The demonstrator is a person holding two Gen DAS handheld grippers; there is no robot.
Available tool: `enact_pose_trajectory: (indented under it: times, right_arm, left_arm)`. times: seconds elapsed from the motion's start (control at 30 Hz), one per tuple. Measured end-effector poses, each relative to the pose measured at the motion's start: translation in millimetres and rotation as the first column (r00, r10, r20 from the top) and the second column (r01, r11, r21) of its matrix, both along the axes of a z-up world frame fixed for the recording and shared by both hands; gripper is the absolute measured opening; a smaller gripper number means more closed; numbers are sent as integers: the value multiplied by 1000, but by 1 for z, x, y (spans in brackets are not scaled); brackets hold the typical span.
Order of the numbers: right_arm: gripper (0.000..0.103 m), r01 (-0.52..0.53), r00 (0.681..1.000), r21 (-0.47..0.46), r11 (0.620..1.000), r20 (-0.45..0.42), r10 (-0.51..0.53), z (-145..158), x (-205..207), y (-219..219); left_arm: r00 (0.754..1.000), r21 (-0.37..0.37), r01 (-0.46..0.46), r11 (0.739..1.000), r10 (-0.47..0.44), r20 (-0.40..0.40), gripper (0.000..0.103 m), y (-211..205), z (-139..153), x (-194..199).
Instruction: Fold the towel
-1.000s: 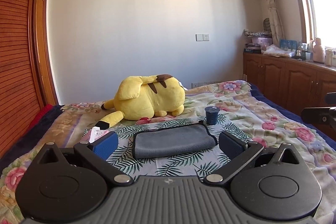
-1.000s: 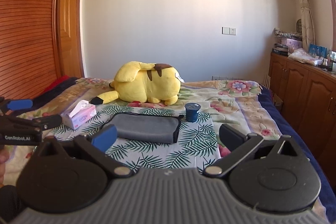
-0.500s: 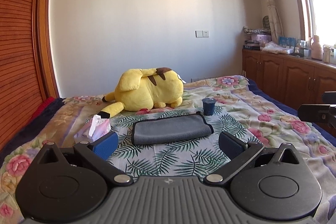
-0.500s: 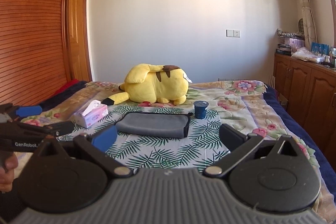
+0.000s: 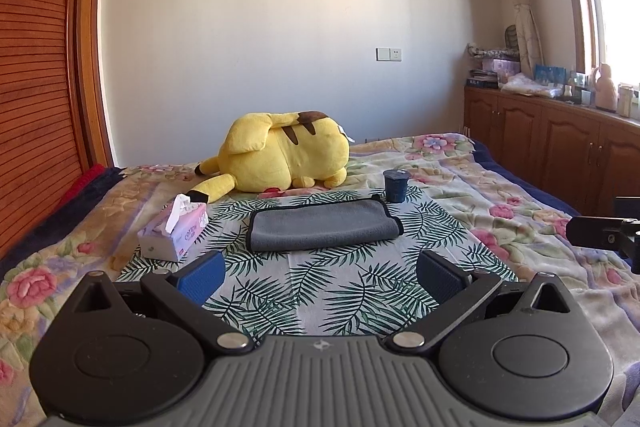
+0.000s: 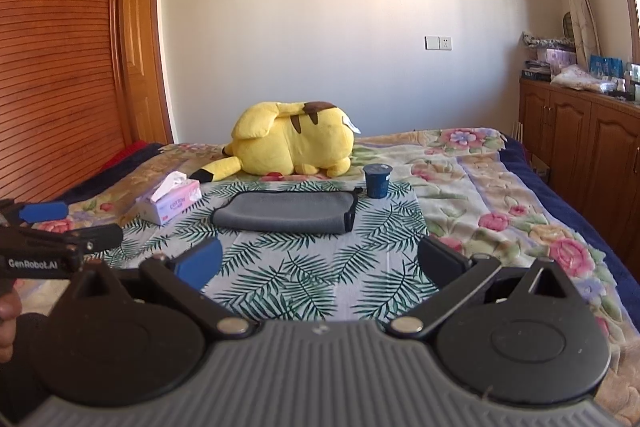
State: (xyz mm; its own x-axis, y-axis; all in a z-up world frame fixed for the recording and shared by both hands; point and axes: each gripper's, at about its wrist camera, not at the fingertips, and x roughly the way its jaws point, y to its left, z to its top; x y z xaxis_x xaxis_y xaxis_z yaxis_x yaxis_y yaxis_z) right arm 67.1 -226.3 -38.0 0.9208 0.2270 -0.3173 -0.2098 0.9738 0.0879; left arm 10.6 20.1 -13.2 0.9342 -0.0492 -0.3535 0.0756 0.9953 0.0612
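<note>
Both tongs, left tongs point(image 5: 320, 277) and right tongs point(image 6: 318, 261), had drawn back, jaws apart and empty, leaving the folded grey microfibre towel point(image 5: 323, 224) flat on the leaf-print bed point(image 5: 340, 291), apparently done.

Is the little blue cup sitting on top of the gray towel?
No, the blue cup stands on the leaf-print cloth just past the far right corner of the gray towel, not on it.
</note>
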Motion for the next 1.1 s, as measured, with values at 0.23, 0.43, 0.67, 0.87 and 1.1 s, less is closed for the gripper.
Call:
enact_pose_trajectory:
  times: [0.23,0.43,0.67,0.87,1.1]
  right_arm:
    - [103,-10,1000,5,1000,10,10,-1,-4,-1]
    - [103,-21,1000,21,1000,10,21,0,-6,-2]
    - [103,-19,999,18,1000,44,18,3,-11,-3]
    - [103,-16,997,6,1000,82,15,4,-15,-1]
    - [103,-6,995,19,1000,100,4,4,-16,-5]
  left_arm:
    - [1000,9,-8,1000,8,0,87,-3,-5,-8]
    - [1000,16,-12,1000,13,-19,87,-4,-10,-9]
    - [1000,8,-20,1000,20,11,87,-2,-3,-13]
    - [999,9,-25,1000,24,49,87,-1,3,-17]
    - [998,7,-21,1000,20,65,87,-1,6,-20]
